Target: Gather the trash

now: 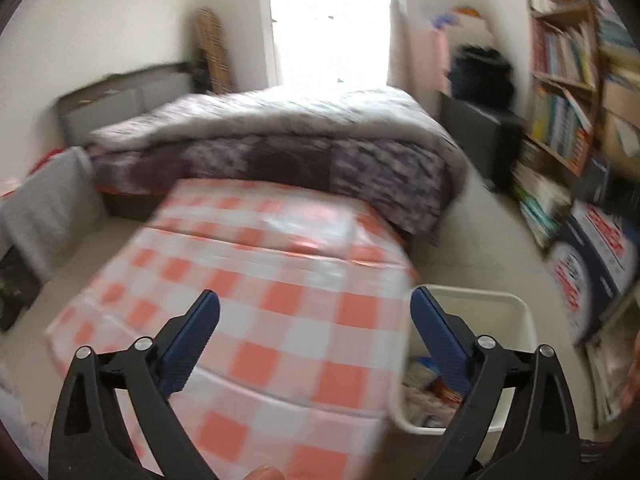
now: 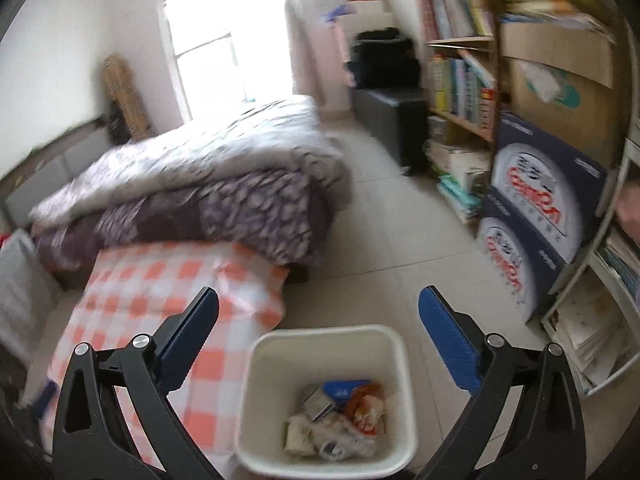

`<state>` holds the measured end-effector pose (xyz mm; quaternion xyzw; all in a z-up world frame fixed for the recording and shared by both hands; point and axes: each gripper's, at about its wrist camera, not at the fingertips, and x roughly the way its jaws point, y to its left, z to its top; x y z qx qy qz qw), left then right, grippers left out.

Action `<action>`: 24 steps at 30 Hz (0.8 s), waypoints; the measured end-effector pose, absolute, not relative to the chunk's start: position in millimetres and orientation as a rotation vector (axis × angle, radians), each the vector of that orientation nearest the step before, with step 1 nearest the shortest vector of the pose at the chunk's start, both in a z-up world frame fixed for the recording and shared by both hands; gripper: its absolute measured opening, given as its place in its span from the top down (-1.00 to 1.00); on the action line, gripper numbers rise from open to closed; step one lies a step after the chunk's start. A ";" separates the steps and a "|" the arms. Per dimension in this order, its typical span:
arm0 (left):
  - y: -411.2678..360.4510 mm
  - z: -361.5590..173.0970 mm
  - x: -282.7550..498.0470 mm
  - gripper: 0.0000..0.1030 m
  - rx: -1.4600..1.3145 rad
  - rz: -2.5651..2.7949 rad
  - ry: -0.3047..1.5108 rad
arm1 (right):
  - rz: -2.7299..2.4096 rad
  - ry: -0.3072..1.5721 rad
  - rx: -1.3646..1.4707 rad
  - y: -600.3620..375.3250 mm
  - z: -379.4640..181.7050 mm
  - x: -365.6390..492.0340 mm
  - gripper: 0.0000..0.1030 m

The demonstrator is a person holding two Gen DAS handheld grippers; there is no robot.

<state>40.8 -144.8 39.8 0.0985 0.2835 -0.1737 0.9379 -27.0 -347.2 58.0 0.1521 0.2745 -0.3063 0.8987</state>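
We noted a table under an orange-and-white checked cloth [image 1: 256, 280], its far edge meeting a bed with a purple patterned quilt [image 2: 224, 184]. Loaded bookshelves [image 2: 460, 64] lined one wall, two printed blue cartons [image 2: 536, 216] stacked beside them. Floor was pale tile [image 2: 400, 216].

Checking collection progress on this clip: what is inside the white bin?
The white bin holds a pile of trash: crumpled white wrappers, a blue packet, an orange-red snack bag and a grey piece. Whatever lies beneath the pile is covered; the left wrist view shows only part of it.
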 end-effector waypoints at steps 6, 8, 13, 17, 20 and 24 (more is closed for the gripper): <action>-83.7 60.3 40.2 -0.87 0.142 -0.161 0.498 | -0.536 0.600 0.219 -288.3 50.1 -4.4 -0.86; -71.5 59.4 48.5 -0.87 0.135 -0.113 0.546 | -0.500 0.599 0.188 -269.4 47.0 0.2 -0.86; -46.8 57.4 58.6 -0.87 0.101 -0.071 0.557 | -0.446 0.606 0.130 -236.3 39.2 11.7 -0.86; -32.8 52.7 59.9 -0.87 0.073 -0.052 0.560 | -0.433 0.588 0.129 -225.7 39.8 16.2 -0.86; -25.5 48.5 65.9 -0.87 0.054 -0.039 0.585 | -0.423 0.587 0.135 -219.7 38.3 20.5 -0.86; -22.3 45.8 67.4 -0.87 0.054 -0.038 0.601 | -0.411 0.598 0.130 -210.8 34.7 26.7 -0.86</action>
